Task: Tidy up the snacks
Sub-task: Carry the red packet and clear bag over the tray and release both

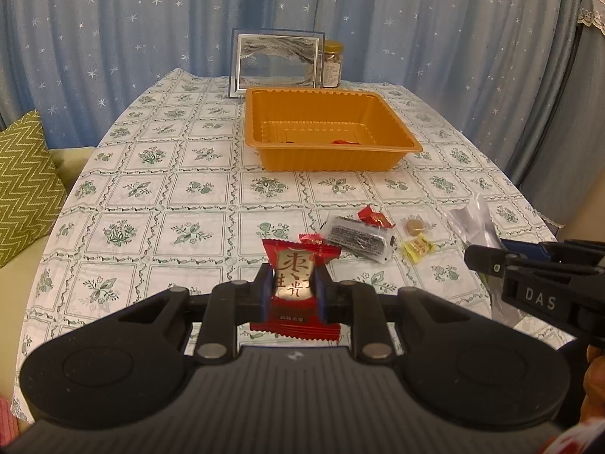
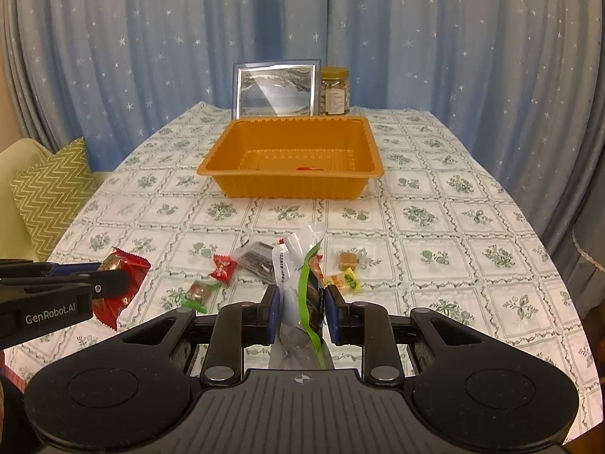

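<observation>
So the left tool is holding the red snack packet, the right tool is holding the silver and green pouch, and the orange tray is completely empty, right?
Not quite: the orange tray is not empty. The right wrist view shows a small red wrapper already lying on its floor. The rest stands: the left tool is shut on the red snack packet, and the right tool on the silver and green pouch.

The curtain [image 2: 151, 56], across the top of the frame, is blue-grey with small white stars. The tablecloth [image 2: 435, 227] is white, checked with green vine lines and green flower sprigs. At centre the tray [image 2: 291, 185] is plain orange. At left the cushion [image 2: 53, 189] is olive green with pale zigzags. Low in the left wrist view, the packet [image 1: 297, 283] is red with a gold panel. Low in the right wrist view, the pouch [image 2: 302, 283] is white, green and black.
</observation>
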Available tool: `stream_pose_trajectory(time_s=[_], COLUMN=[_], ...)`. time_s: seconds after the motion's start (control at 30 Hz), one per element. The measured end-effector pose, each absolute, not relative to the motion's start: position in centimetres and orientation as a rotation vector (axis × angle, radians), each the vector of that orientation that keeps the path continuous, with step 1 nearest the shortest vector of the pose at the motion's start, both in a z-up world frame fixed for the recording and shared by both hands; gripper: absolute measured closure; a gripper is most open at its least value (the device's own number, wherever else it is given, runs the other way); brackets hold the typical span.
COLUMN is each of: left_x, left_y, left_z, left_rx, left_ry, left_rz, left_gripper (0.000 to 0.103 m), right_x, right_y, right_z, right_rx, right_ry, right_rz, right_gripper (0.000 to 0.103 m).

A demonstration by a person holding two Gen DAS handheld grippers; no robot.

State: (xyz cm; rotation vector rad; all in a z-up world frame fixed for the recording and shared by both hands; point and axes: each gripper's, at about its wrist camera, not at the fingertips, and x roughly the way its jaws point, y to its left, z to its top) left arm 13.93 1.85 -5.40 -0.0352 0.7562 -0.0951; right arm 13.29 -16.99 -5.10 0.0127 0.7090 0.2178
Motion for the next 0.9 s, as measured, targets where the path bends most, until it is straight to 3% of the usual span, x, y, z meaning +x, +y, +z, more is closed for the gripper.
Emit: stream_pose_trajectory(time_s=[0.9], left_x=[27.7], left_y=[1.3], left_z=[-3.8], left_rx=[-0.072], left_ry=[0.726], left_rz=[-0.137], left_gripper=[0.082], right_x=[27.2], right_y=[-17.8], right_z=[-2.7], right_rx=[0.021], right_ry=[0.678], right_rz=[0.247], right_gripper=[0.077])
